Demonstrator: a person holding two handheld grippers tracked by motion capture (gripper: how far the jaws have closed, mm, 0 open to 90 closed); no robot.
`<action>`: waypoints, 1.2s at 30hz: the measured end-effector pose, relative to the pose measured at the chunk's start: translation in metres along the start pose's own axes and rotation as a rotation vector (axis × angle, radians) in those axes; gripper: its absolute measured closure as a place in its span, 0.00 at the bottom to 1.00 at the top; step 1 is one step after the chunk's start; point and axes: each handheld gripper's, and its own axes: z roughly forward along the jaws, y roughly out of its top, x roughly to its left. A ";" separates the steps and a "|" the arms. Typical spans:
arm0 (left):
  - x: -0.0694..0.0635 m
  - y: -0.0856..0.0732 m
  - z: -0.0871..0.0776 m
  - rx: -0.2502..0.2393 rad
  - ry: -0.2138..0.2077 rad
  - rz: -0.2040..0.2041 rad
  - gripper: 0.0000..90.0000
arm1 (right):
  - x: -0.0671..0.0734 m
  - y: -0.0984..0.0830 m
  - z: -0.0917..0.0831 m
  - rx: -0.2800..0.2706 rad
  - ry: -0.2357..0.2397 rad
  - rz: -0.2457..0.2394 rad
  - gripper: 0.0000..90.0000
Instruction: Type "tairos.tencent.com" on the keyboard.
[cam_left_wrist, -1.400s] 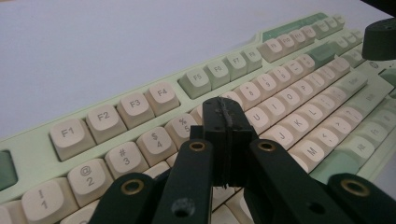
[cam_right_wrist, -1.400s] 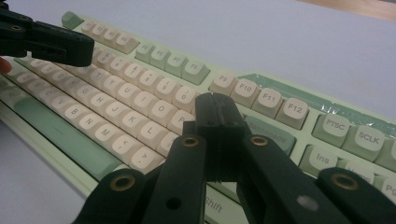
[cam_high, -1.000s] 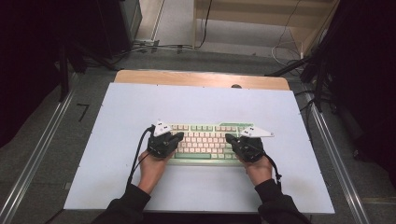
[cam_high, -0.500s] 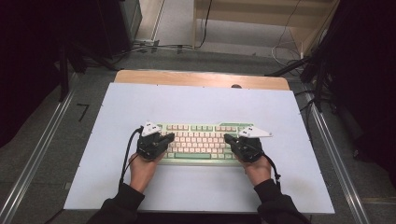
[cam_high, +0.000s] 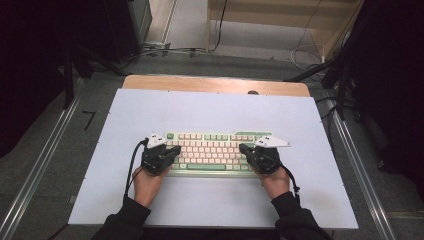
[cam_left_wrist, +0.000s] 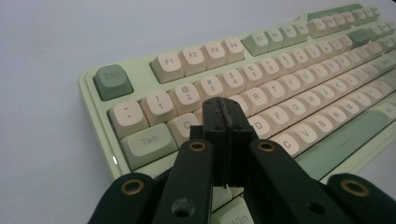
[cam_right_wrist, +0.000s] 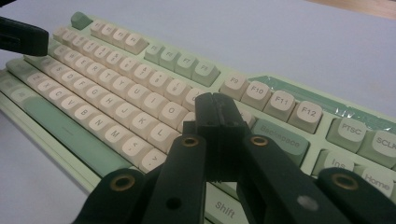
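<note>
A pale green keyboard (cam_high: 210, 152) with cream and green keys lies across the middle of the white table top. My left gripper (cam_high: 174, 149) is over the keyboard's left end with its jaws shut and nothing between them. In the left gripper view its tip (cam_left_wrist: 225, 109) hovers by the Q and W keys of the keyboard (cam_left_wrist: 280, 88). My right gripper (cam_high: 244, 148) is over the right end, also shut and empty. In the right gripper view its tip (cam_right_wrist: 216, 105) sits above the keys left of Backspace on the keyboard (cam_right_wrist: 116, 88).
The white table top (cam_high: 215, 110) has a wooden strip (cam_high: 215, 84) along its far edge, with a small dark spot (cam_high: 252, 92) there. Metal rails (cam_high: 35, 175) run along both sides on the floor. The left gripper's black tip (cam_right_wrist: 21, 39) shows far off in the right gripper view.
My left gripper has slid left along the keyboard, from over the keys toward its left end. The right gripper has stayed where it was. Both stay shut.
</note>
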 end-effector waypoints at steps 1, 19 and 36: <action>0.000 0.000 0.000 0.002 0.000 0.002 1.00 | 0.000 0.000 0.000 0.000 0.000 0.000 0.98; -0.002 -0.005 0.006 0.049 0.021 0.032 1.00 | 0.000 0.000 -0.001 0.000 0.001 0.003 0.98; 0.001 0.004 -0.005 -0.063 -0.004 -0.022 1.00 | 0.008 0.003 0.008 0.009 0.017 -0.013 0.98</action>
